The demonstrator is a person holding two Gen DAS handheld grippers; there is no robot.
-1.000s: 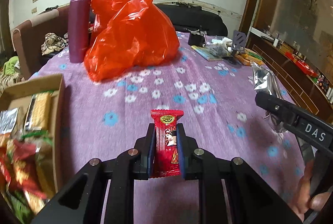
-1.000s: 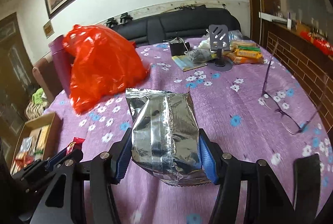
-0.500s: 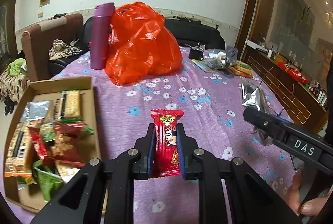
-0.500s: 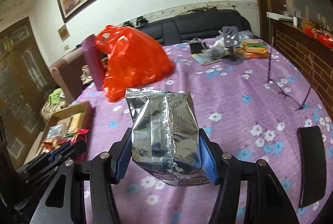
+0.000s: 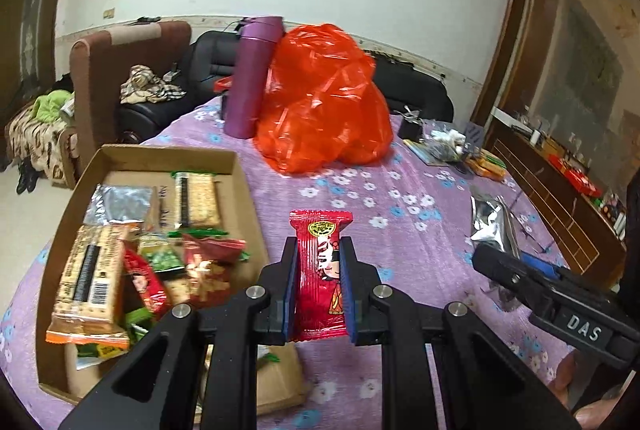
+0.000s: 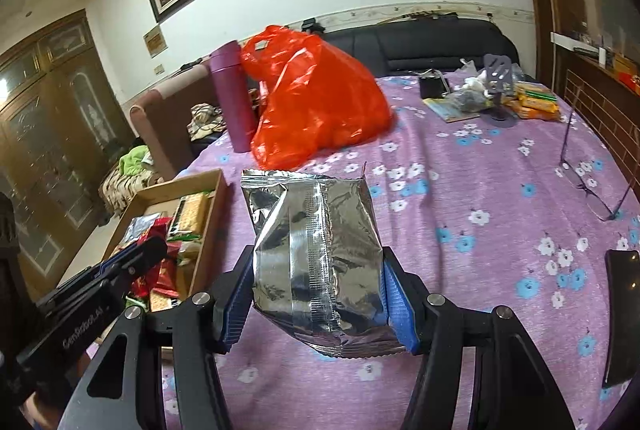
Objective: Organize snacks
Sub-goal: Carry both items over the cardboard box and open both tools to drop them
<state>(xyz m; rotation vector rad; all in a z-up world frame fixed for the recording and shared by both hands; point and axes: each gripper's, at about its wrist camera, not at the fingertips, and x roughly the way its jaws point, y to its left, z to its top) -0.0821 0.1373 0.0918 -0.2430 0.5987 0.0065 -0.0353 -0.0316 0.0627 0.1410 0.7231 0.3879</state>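
Observation:
My left gripper [image 5: 318,254] is shut on a small red snack packet [image 5: 321,274] and holds it above the purple tablecloth, just right of the cardboard box [image 5: 168,154]. The box holds several snack packets. My right gripper [image 6: 318,270] is shut on a silver foil snack bag [image 6: 316,250], held above the cloth to the right of the box [image 6: 208,214]. The right gripper shows at the right in the left wrist view [image 5: 516,270] with the silver bag [image 5: 494,222]. The left gripper shows at the lower left in the right wrist view [image 6: 136,258].
A red plastic bag [image 5: 324,102] and a purple flask [image 5: 254,78] stand at the back of the table. Glasses [image 6: 588,186] lie at the right. A phone [image 6: 620,314] lies near the right edge. Assorted items [image 6: 492,94] lie at the far end.
Both grippers have pulled back and swung left with their snacks. The box, at the left edge a second ago, now lies close beside the left gripper.

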